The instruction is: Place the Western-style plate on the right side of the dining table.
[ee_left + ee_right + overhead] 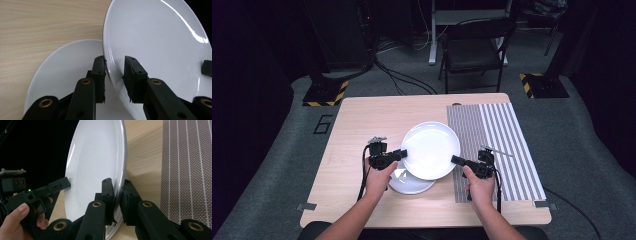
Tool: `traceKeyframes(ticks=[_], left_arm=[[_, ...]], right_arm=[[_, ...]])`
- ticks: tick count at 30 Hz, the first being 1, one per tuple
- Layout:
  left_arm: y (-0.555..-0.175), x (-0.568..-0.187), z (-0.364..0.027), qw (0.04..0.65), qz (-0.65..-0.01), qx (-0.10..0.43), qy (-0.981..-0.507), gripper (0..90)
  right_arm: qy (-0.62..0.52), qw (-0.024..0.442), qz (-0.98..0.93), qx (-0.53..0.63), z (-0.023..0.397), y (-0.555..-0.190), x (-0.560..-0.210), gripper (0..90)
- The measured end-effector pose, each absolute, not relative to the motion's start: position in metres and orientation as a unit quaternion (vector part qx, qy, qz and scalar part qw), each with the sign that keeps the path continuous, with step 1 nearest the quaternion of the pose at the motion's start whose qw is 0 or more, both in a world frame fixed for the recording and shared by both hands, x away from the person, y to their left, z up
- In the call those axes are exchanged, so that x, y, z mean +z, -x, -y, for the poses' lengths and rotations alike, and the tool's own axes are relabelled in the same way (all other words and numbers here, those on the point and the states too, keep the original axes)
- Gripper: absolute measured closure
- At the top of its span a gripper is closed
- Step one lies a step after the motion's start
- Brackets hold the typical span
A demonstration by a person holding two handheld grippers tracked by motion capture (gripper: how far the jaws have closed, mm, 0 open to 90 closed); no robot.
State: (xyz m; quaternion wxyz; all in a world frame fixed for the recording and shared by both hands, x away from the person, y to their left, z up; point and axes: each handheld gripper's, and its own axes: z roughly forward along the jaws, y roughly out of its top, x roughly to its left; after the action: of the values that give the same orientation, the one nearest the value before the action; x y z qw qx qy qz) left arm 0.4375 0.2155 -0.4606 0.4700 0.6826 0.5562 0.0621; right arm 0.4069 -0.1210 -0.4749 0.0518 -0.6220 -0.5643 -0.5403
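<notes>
White glazed ceramic: in the high view the upper plate [430, 150] hangs between both claws above the lower plate [411, 183] on the wooden desk [362, 125], the striped placemat [497, 150] to its right. Left gripper view: left claw [114, 75] straddles the rim, the outer pad probably barely clear. Right gripper view: right claw [117, 200] pinches the opposite rim.
</notes>
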Motion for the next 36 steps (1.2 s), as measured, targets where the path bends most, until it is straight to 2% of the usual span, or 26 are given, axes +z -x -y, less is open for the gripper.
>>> traceKeyframes(ticks=[36], left_arm=[[-0.446, -0.450, -0.186, 0.485, -0.543, 0.043, -0.684, 71.2]], right_arm=[[0.638, 0.029, 0.551, -0.537, 0.149, -0.401, -0.463, 81.0]])
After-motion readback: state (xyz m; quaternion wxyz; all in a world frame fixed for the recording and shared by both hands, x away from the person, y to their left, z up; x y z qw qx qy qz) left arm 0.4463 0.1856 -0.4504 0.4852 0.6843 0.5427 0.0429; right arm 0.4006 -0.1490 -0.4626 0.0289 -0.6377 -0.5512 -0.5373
